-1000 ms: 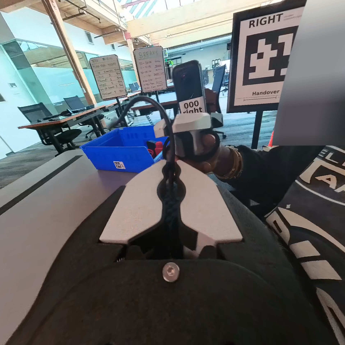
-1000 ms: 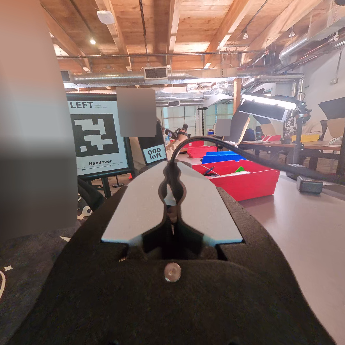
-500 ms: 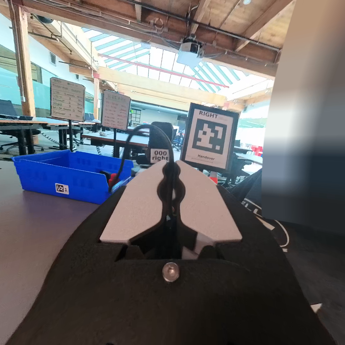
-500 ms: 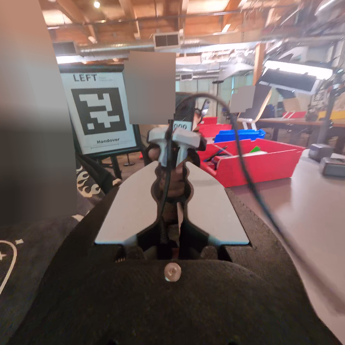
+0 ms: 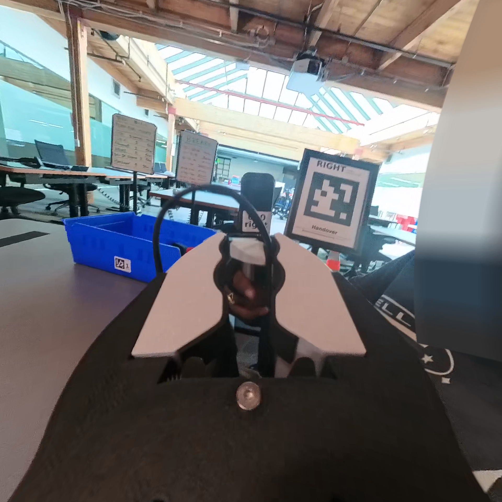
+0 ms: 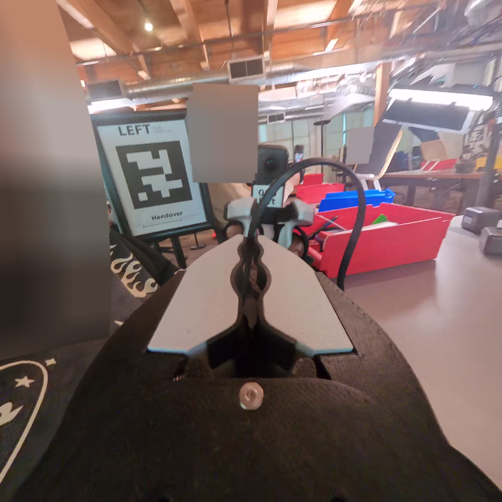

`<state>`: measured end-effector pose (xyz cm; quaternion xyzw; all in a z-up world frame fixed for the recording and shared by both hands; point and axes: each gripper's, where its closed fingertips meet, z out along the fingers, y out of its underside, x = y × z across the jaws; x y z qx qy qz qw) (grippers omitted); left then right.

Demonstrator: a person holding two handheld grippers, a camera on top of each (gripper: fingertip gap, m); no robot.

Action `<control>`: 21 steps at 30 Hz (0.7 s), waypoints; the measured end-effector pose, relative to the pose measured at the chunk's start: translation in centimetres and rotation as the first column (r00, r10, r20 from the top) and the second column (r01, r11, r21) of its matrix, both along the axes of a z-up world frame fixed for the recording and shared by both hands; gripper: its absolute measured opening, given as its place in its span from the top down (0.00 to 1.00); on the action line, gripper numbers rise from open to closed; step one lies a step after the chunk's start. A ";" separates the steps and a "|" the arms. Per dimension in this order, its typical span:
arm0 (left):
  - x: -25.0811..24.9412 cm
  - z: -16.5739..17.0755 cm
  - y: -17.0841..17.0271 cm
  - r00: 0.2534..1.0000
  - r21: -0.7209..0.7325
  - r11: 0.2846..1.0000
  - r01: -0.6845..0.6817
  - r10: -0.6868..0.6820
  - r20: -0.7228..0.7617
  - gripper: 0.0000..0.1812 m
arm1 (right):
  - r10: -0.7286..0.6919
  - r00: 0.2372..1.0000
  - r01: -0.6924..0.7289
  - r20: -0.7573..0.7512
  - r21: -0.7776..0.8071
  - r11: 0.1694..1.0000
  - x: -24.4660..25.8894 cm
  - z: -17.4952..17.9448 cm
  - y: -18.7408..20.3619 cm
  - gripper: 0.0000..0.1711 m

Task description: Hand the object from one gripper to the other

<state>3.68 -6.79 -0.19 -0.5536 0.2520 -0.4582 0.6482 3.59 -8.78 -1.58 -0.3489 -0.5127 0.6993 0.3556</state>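
Note:
A black cable (image 5: 217, 186) arcs up in front of both grippers. In the left wrist view my left gripper (image 5: 250, 239) is open, and the cable runs down through the gap close to the right finger. Through that gap I see the right gripper (image 5: 245, 250) and the hand that holds it. In the right wrist view my right gripper (image 6: 250, 239) is shut on the cable (image 6: 326, 160), which loops up and hangs down to the right. The left gripper (image 6: 269, 214) faces it just beyond, with its jaws apart.
A blue bin (image 5: 108, 244) stands on the grey table (image 5: 40, 312) at the left. A red bin (image 6: 380, 244) stands on the table (image 6: 434, 298) at the right, with black devices (image 6: 478, 222) farther right. Marker signs on stands (image 5: 331, 201) (image 6: 154, 176) stand behind. The person's dark printed clothing lies between the grippers.
My left gripper has opened and let go of the cable. My right gripper has closed on it. The two grippers still face each other closely.

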 end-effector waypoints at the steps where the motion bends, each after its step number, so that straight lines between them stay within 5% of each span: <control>1: 0.2 -0.3 0.1 1.000 -0.004 1.000 -0.003 0.003 -0.022 0.84 | -0.020 1.000 0.020 -0.017 -0.006 1.000 0.1 0.3 0.3 0.97; 13: 3.3 -3.5 1.0 0.970 0.031 0.997 -0.073 0.078 -0.229 0.89 | -0.130 0.987 0.128 -0.099 -0.030 0.991 0.5 1.6 1.9 0.97; 15: 3.4 -3.4 0.7 0.972 0.036 0.998 -0.052 0.059 -0.227 0.97 | -0.133 0.986 0.131 -0.100 -0.025 0.991 0.5 1.7 1.9 0.98; 21: 3.2 -2.4 -0.2 0.991 -0.026 0.998 0.054 -0.057 -0.121 0.98 | -0.125 0.985 0.121 -0.116 -0.046 0.992 0.5 1.9 1.7 0.92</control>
